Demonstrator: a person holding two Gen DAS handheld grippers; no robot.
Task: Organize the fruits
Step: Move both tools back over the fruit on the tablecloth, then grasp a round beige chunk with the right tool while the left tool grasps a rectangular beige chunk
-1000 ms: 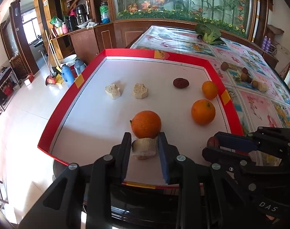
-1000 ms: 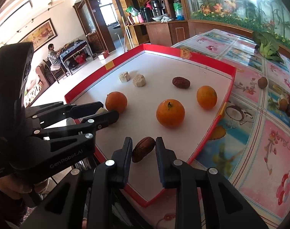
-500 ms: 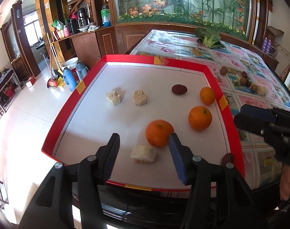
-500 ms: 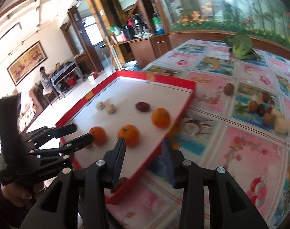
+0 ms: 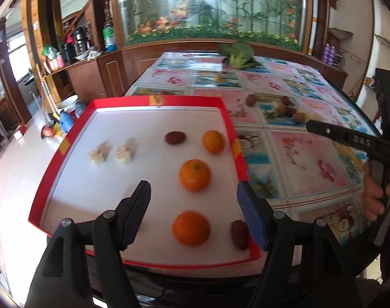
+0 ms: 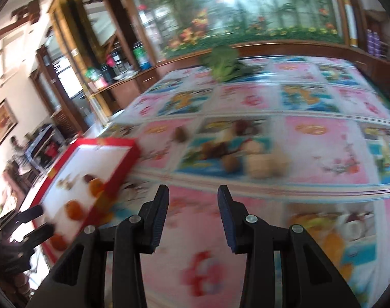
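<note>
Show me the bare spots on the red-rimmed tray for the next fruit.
On the tray, the near-left stretch below the two pale pieces is bare, as is the far strip by the back rim. The right side is crowded: three oranges and two dark dates.

Left black two-finger gripper [image 5: 193, 213] tilted downward, jaws opening, nothing gripped. Right black two-finger gripper [image 6: 193, 214] parted, empty, angled downward.

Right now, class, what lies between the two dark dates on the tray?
In the left wrist view, the middle orange sits roughly between the far date and near date.
</note>
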